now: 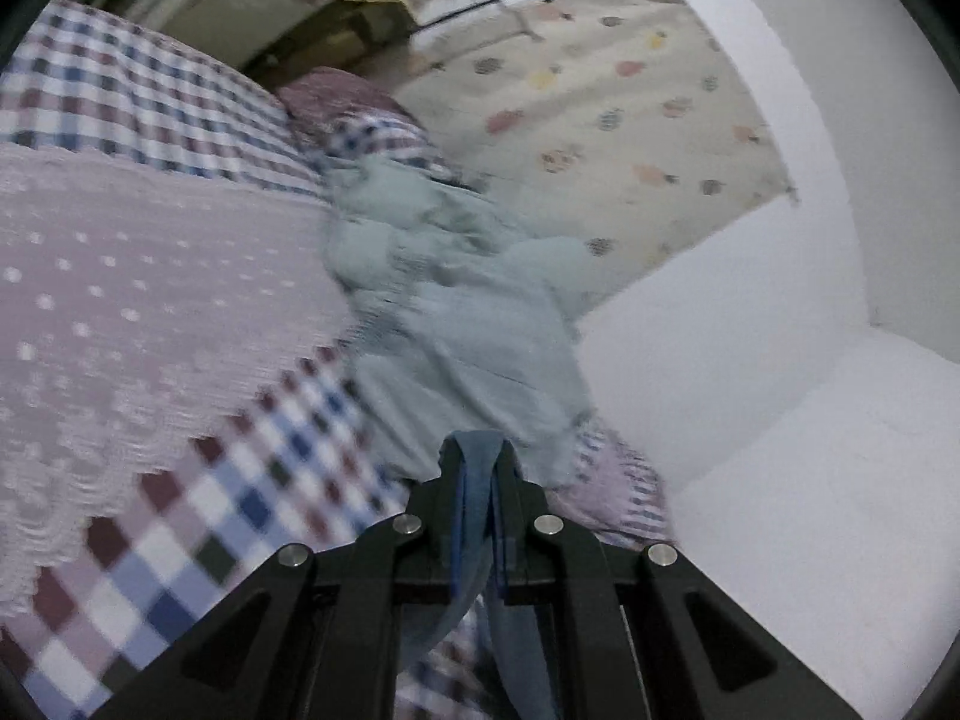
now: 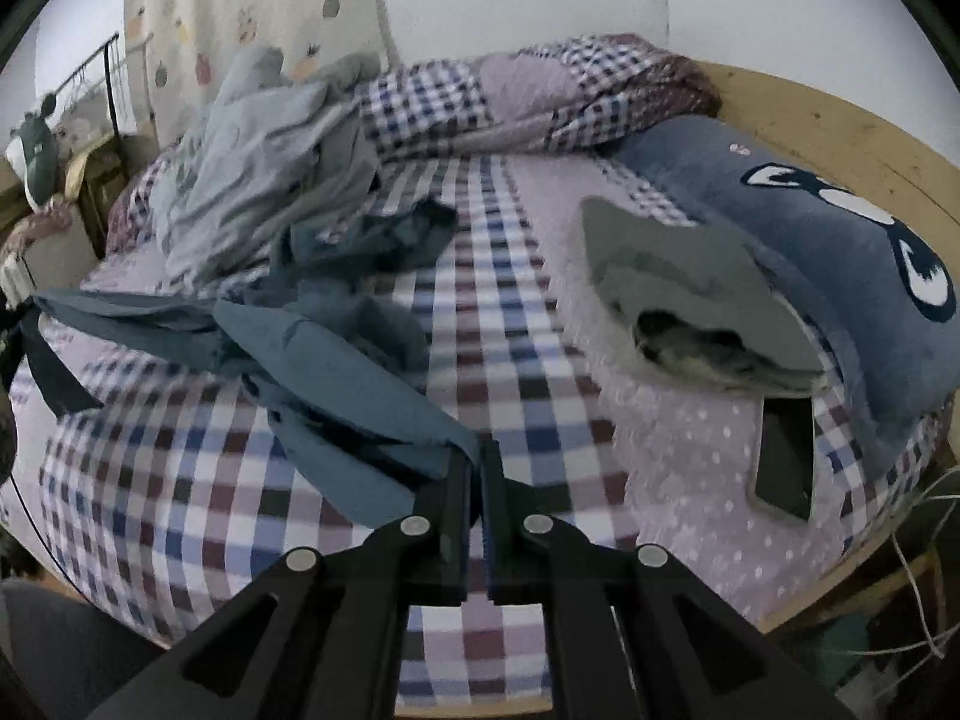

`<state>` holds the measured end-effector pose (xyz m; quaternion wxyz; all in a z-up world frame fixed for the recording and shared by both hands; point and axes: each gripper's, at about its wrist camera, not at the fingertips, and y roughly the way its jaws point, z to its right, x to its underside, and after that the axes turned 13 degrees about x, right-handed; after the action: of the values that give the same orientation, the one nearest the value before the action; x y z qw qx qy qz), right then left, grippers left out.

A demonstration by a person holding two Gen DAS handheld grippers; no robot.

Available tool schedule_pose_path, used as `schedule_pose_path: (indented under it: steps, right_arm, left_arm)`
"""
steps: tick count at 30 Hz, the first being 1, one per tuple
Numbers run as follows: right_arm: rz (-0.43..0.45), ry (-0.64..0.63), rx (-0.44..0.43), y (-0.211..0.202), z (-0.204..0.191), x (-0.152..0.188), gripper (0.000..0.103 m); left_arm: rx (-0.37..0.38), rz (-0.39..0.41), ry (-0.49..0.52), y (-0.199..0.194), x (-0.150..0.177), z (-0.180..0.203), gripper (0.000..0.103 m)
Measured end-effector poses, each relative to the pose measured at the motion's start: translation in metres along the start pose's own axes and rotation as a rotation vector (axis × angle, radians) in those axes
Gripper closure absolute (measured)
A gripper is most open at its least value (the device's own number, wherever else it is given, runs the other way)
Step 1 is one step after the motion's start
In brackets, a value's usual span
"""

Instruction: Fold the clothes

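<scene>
A blue garment (image 2: 336, 360) lies stretched and crumpled across the checked bed (image 2: 510, 312). My right gripper (image 2: 477, 456) is shut on one of its corners near the bed's front. In the left wrist view, my left gripper (image 1: 478, 450) is shut on another blue fold (image 1: 477, 480) of the same cloth, which hangs down between the fingers. The left gripper also appears as a dark shape (image 2: 36, 360) at the far left of the right wrist view. A pale grey-green garment (image 1: 456, 300) is heaped on the bed beyond, against the wall; it is the light heap (image 2: 264, 162) at the back left.
A folded grey garment (image 2: 690, 294) rests on a blue plush pillow (image 2: 840, 252) at the right. A dark phone (image 2: 783, 456) lies below it. A bunched checked quilt (image 2: 540, 90) sits at the back. A fruit-print curtain (image 1: 600, 120) and white wall (image 1: 750, 420) border the bed.
</scene>
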<state>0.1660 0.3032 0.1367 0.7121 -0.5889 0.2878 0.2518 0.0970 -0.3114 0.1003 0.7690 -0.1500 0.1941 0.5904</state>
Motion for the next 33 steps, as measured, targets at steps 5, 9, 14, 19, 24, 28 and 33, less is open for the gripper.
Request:
schedule_pose_path:
  steps: [5,9,14,19,24,28,33]
  right_arm:
    - [-0.026,-0.051,-0.003,-0.001,-0.011,0.011,0.073]
    - [-0.047,-0.093,-0.006,-0.001,-0.02,0.019,0.062]
    - [-0.058,-0.149,0.005,-0.007,-0.031,0.028,0.058]
    - [-0.045,-0.254,0.049,-0.02,-0.047,0.031,0.055]
    - [0.043,-0.333,0.055,-0.039,-0.074,0.034,0.052]
    - [0.085,-0.36,0.033,-0.042,-0.096,0.035,0.051]
    - [0.102,-0.364,-0.002,-0.037,-0.115,0.037,0.051]
  left_arm:
    - [-0.115,-0.049,0.03,0.01,0.005,-0.009,0.097]
    - [-0.136,-0.097,0.017,0.015,0.011,-0.014,0.097]
    - [-0.179,-0.1,0.04,0.013,0.014,-0.012,0.092]
    - [-0.212,-0.073,0.038,0.004,0.013,-0.013,0.061]
    - [-0.13,-0.105,0.062,0.005,0.021,-0.001,0.034]
    - [-0.007,-0.206,0.069,0.018,0.041,0.013,0.031]
    - [0.216,-0.48,0.129,0.058,0.105,0.052,0.03]
